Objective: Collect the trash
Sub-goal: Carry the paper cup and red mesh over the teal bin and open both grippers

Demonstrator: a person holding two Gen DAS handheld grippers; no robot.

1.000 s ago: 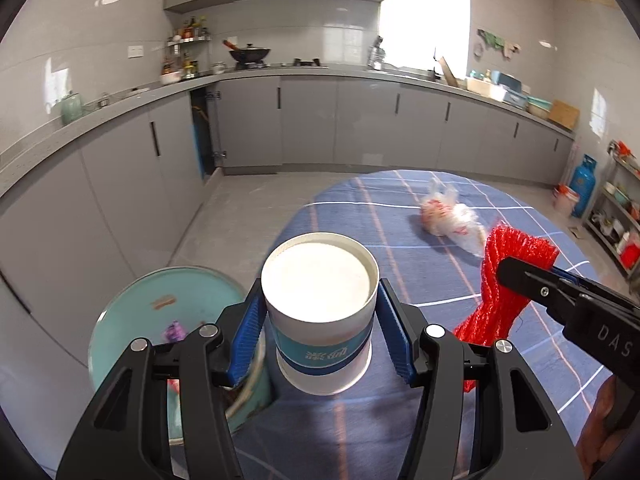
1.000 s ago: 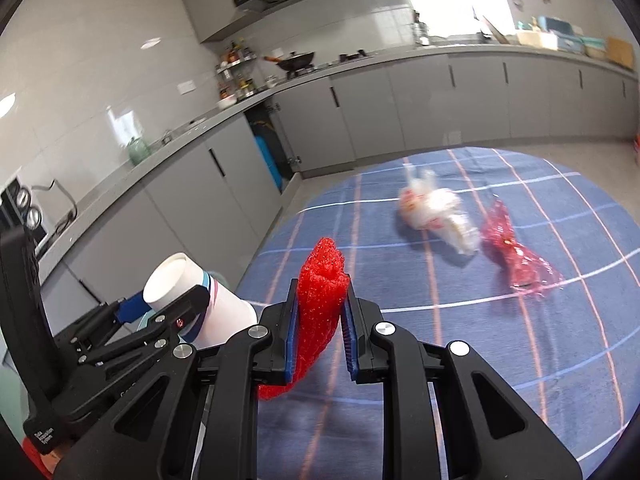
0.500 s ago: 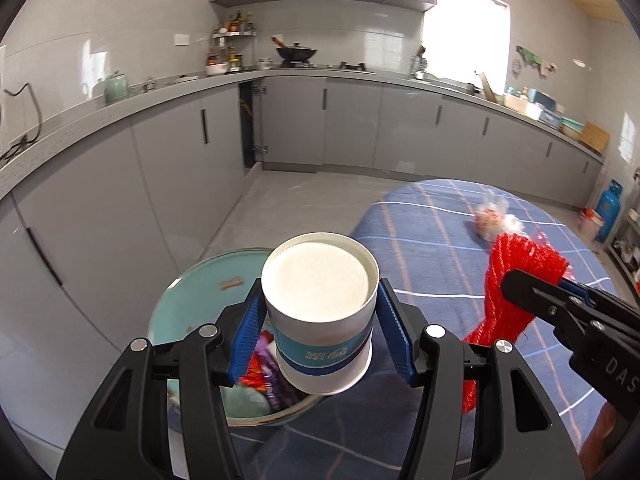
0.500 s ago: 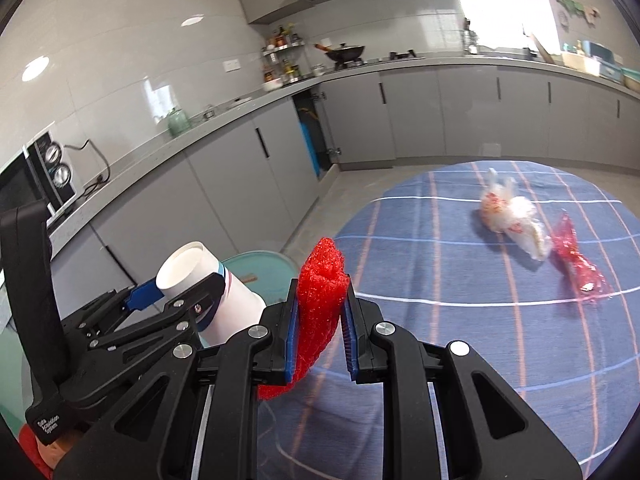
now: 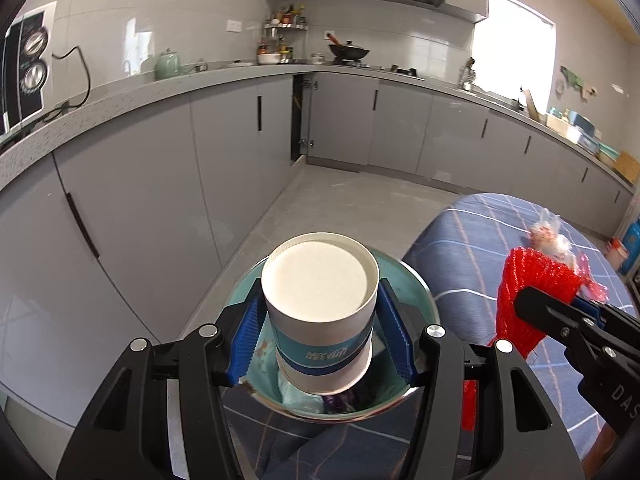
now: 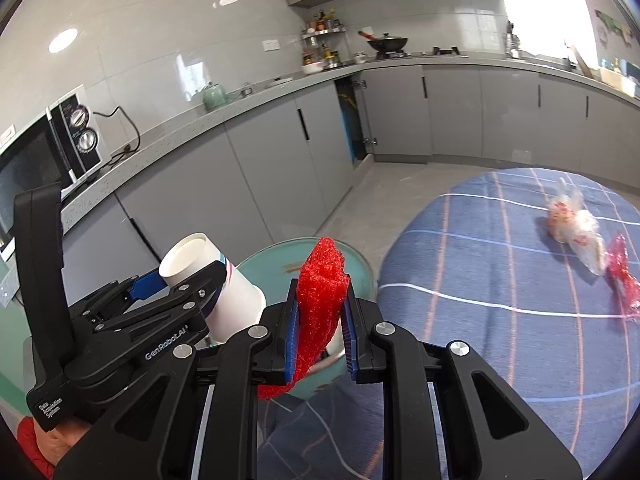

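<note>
White paper cup (image 5: 320, 316), blue-banded, clenched between the blue pads of the left tool (image 5: 320, 340), mouth facing the camera, held directly over the open teal bin (image 5: 416, 292) beside the bench (image 5: 480, 240). Inside the bin, crumpled wrappers visible below the cup's base. Red mesh netting (image 6: 322, 292) gripped in the right tool (image 6: 320, 332), pads pressed tight on its middle, upper end sticking up above the pads, lower end dangling beneath them, poised near the bin's rim on the bench side. From the right wrist view, cup tilted, just to the left of the netting and close to it, not touching. Blue plaid cloth over the bench, with two more pieces of trash lying well apart from both tools: a clear plastic bag (image 6: 576, 224) with red-and-white contents and, touching it, a crinkled red wrapper (image 6: 624, 276). Grey cabinets along the wall behind, with a microwave (image 6: 44, 148), a pale green kettle (image 6: 215, 95) and a wok (image 6: 386, 43) on the worktop. Red sleeve (image 6: 32, 440) at the lower left corner under the left tool.
</note>
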